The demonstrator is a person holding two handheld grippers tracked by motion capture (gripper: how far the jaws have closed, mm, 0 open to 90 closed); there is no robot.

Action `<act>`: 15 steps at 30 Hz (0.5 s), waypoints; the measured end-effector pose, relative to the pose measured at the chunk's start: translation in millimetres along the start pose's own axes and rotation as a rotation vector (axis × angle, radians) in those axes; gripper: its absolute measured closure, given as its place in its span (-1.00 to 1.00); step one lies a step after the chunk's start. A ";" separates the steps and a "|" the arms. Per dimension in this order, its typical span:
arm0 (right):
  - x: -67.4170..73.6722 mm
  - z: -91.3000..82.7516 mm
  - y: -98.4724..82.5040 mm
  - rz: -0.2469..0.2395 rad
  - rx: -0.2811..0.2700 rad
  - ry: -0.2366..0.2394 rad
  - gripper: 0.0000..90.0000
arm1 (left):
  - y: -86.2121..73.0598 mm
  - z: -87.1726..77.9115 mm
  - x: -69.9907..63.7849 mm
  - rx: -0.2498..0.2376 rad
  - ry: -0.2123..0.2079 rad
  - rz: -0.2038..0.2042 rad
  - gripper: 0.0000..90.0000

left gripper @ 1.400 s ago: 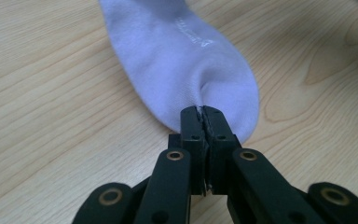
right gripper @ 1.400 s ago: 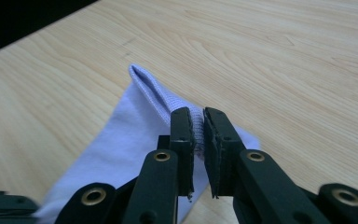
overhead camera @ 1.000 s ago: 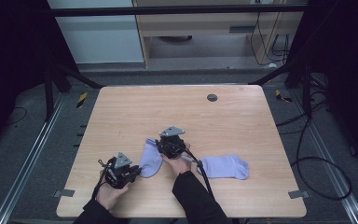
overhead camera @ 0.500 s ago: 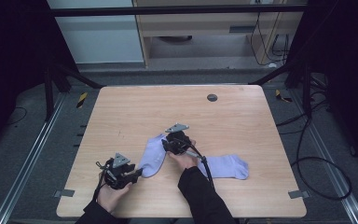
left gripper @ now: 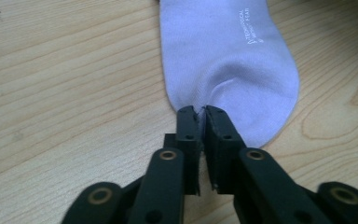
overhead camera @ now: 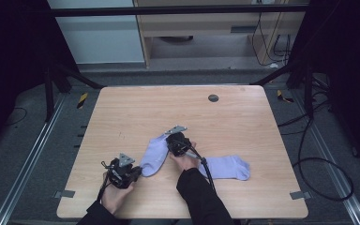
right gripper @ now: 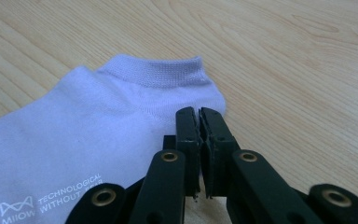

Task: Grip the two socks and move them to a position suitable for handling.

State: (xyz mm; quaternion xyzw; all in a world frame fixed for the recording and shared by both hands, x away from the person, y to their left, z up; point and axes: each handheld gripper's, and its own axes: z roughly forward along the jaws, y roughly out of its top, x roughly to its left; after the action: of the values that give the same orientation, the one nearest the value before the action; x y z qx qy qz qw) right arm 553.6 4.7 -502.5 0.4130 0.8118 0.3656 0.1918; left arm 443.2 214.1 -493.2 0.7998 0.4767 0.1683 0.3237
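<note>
A lavender sock lies slantwise on the wooden table. Its toe points at my left gripper, whose jaws have just been closing and now pinch the toe's edge, puckering the fabric. My right gripper sits at the sock's far end beside the ribbed cuff. Its jaws have also just been closing and are now shut on the sock's edge. A second lavender sock lies flat to the right of my right forearm.
A small dark round disc is set in the tabletop near the far edge. Cables trail from both grippers toward the front edge. Dark frame posts and a floor with cables surround the table.
My right gripper has shifted slightly toward the far right along the sock's cuff end. The left hand has stayed at the toe.
</note>
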 end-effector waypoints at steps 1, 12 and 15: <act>0.0 -0.4 0.2 0.005 0.002 0.003 0.95 | 0.6 -0.2 0.4 0.006 -0.004 0.001 0.94; 5.6 -34.4 4.3 0.027 -0.058 0.060 0.94 | 8.8 -15.7 13.7 -0.080 0.013 -0.015 0.98; 10.9 -46.9 0.1 0.006 -0.068 0.050 0.94 | 9.7 -18.7 20.1 -0.080 0.040 -0.013 0.98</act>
State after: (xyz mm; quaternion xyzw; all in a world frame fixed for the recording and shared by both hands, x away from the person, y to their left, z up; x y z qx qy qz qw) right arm 518.5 -6.8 -471.6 0.3994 0.8023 0.4036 0.1843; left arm 448.6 235.1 -473.7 0.7797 0.4810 0.2011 0.3466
